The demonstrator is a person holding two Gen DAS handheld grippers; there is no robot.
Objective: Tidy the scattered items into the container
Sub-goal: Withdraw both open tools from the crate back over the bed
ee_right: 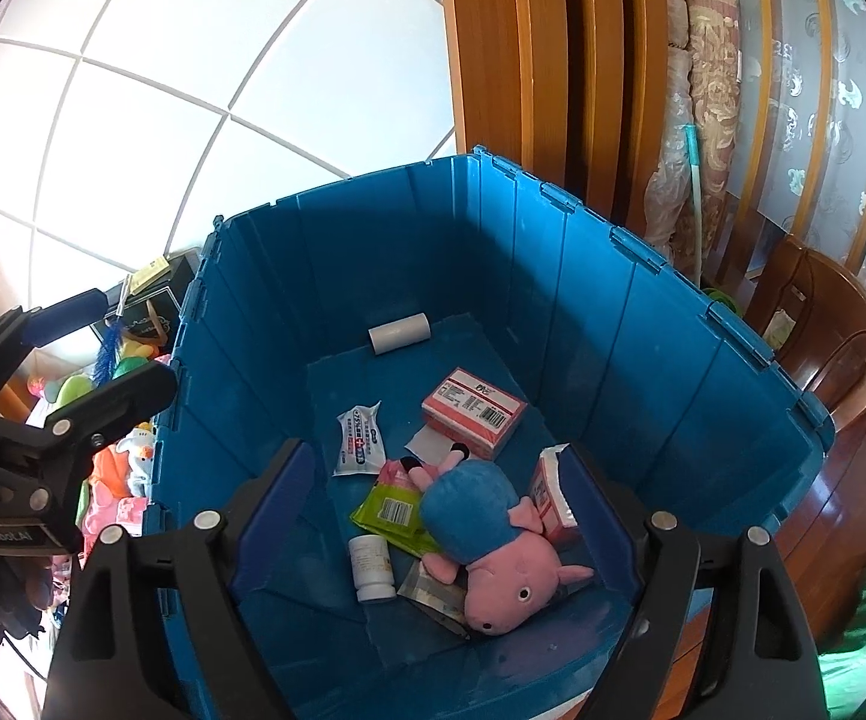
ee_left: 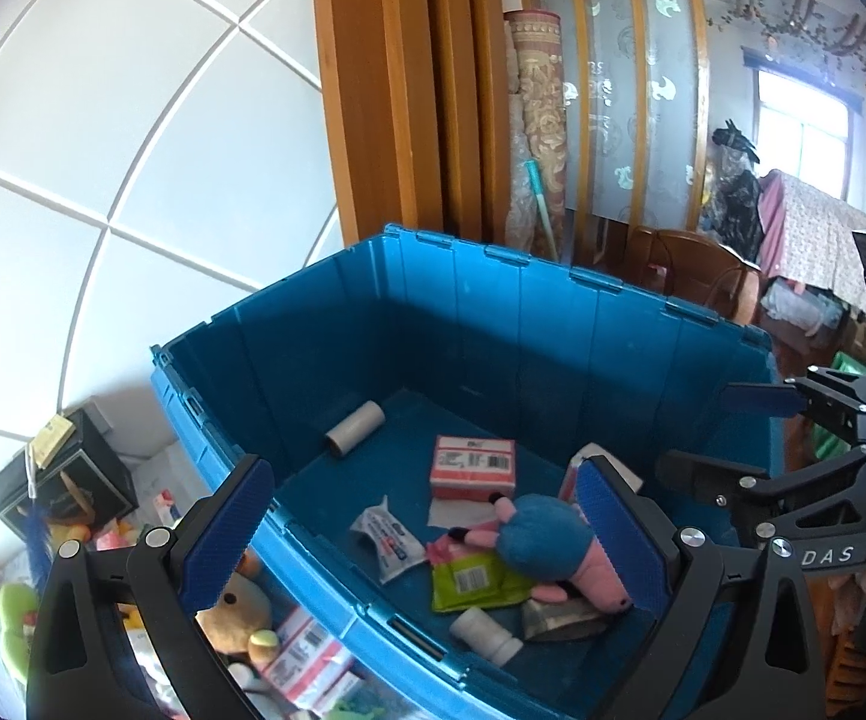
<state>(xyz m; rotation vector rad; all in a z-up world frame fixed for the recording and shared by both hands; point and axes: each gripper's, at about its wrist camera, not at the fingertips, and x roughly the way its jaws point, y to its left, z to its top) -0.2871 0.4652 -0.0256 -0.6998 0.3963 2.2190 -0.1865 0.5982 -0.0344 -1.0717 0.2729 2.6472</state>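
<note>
Two hand-held grippers, left [ee_left: 421, 534] and right [ee_right: 439, 516], hover spread and empty over the blue container [ee_right: 661, 324]; left of it we judge the brown plush bear [ee_left: 241, 612] light and squashy, best pinched mid-body.

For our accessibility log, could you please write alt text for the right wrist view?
An open, empty right gripper hovers over a blue container holding a pink plush pig, a white bottle, boxes and packets. The left gripper, also open, hangs outside its left wall.

Blue bin [ee_right: 643, 324] open-topped; items cover its near floor, far floor bare.
</note>
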